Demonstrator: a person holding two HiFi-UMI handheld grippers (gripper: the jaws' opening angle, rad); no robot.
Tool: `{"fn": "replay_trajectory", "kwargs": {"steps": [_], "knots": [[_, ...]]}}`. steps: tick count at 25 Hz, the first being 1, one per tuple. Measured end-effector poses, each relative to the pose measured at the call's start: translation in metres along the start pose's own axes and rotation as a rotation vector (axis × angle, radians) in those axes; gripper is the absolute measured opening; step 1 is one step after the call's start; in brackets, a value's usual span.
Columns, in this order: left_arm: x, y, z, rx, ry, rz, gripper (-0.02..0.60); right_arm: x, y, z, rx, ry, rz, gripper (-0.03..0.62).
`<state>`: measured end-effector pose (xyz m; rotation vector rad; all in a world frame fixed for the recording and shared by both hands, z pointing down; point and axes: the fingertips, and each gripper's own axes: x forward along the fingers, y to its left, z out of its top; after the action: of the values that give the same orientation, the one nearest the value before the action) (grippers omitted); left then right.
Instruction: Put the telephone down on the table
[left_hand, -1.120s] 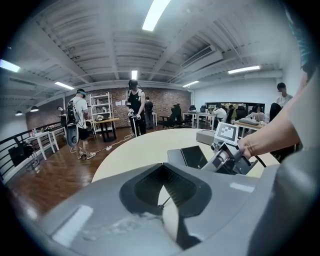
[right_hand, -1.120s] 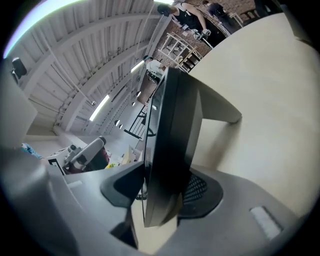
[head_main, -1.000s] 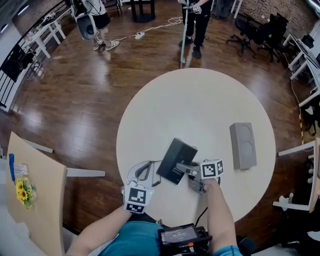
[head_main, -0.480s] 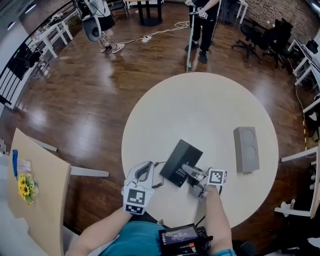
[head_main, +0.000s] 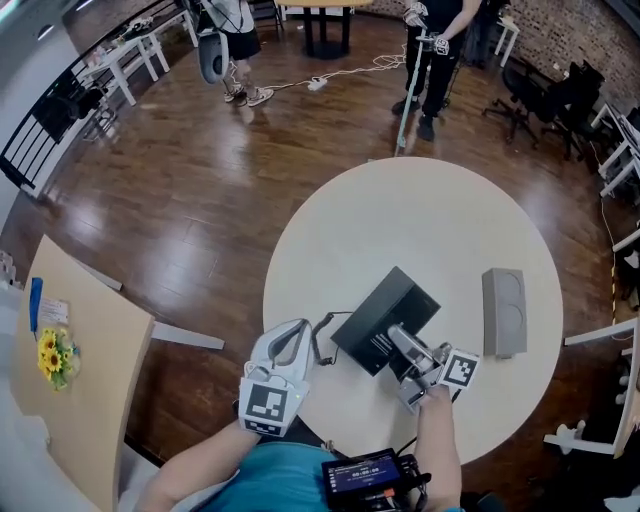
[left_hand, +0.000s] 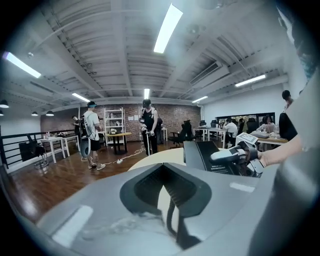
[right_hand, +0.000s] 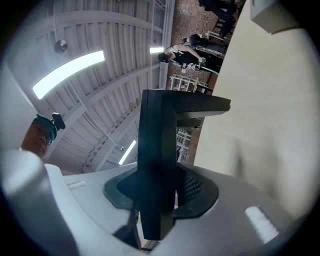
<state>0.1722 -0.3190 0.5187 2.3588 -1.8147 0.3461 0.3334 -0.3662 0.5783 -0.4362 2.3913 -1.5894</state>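
head view – telephone: black slab telephone (head_main: 385, 312) over the near part of the round table (head_main: 400, 230), tilted; can't tell if its lower edge touches yet.
head view – right tool: your right gripper (head_main: 397, 338) has the telephone's near end clamped between its jaws.
head view – left tool: your left gripper (head_main: 290, 342) sits at the table's near edge, beside the thin cord (head_main: 318, 338) that runs from the telephone.
head view – clutter: grey box (head_main: 504, 312) lies flat to the right, well apart from the telephone.
left gripper view – jaws: closed to a V with nothing thick inside. A thin dark line crosses the gap, maybe the cord; can't confirm. Telephone (left_hand: 202, 155) and right gripper (left_hand: 231, 155) are ahead to the right.
right gripper view – jaws: pressed on both faces of the telephone (right_hand: 157, 150), seen edge-on; table surface (right_hand: 250, 125) alongside it.
step: lowering, not yet set down, I judge.
how to: roll your wrist until the broad face is level with the table. Lower slowly and let the far edge land first. Open the jaws only once it lies flat. Mind the cord doesn't drag.
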Motion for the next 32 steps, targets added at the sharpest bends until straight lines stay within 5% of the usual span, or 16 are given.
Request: {"fn": "replay_trajectory", "kwargs": {"steps": [6,14,32], "knots": [[-0.025,0.04,0.039,-0.007,-0.09,0.052,0.012,0.017,0.058,0.014,-0.058,0.007,0.074,0.15],[-0.068,0.091,0.043,-0.039,-0.138,0.111,0.012,0.08,0.122,0.007,-0.103,0.049,0.154,0.15],[-0.247,0.302,0.003,-0.121,-0.193,0.493,0.011,0.276,0.215,-0.118,-0.081,0.252,0.285,0.15]]}}
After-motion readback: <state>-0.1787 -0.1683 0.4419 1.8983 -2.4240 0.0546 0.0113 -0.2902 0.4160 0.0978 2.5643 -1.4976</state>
